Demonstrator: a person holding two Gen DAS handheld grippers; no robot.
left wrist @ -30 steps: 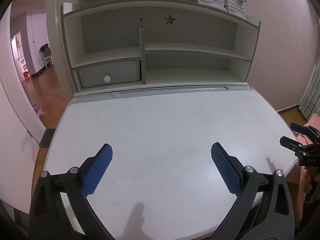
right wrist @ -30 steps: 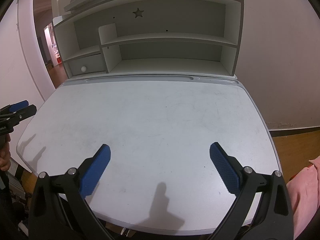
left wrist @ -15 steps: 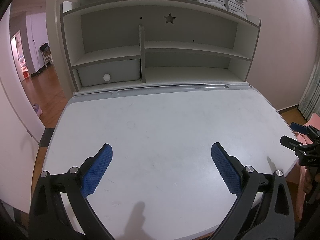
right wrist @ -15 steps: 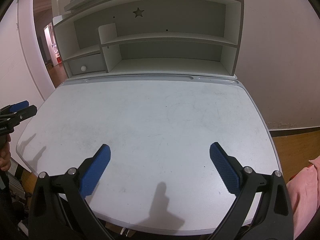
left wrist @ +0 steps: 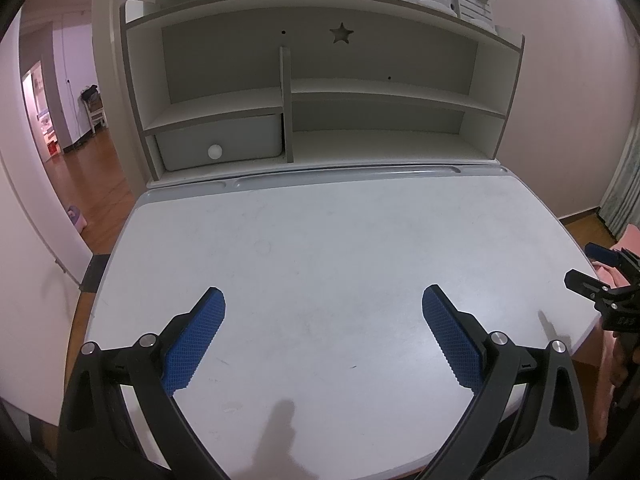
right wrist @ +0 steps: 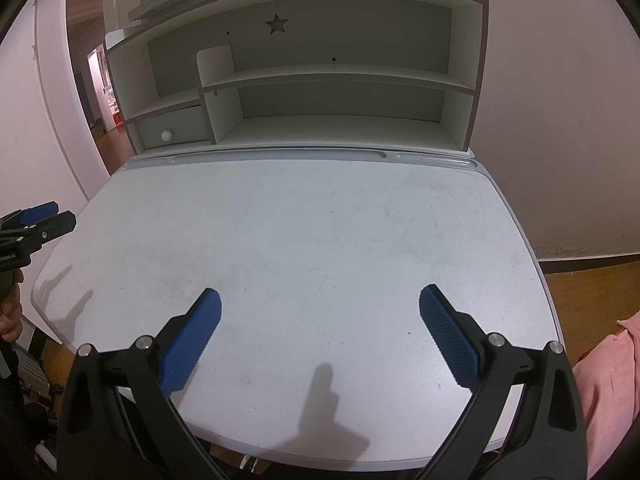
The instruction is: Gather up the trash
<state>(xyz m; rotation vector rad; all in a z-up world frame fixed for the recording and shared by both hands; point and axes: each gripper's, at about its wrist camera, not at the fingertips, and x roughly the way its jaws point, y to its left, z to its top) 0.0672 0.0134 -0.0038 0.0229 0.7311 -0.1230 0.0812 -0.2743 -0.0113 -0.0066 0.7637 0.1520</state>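
My left gripper (left wrist: 323,300) is open and empty, held over the near part of a white desk (left wrist: 320,248). My right gripper (right wrist: 319,300) is also open and empty over the same desk (right wrist: 304,232). The right gripper shows at the right edge of the left wrist view (left wrist: 592,276), and the left gripper at the left edge of the right wrist view (right wrist: 48,216). No trash shows on the desk in either view.
A white hutch (left wrist: 312,92) with bare shelves stands at the desk's back edge, with a closed drawer (left wrist: 218,142) at its lower left. A doorway and wood floor (left wrist: 80,168) lie to the left. Pink fabric (right wrist: 604,384) is at the right.
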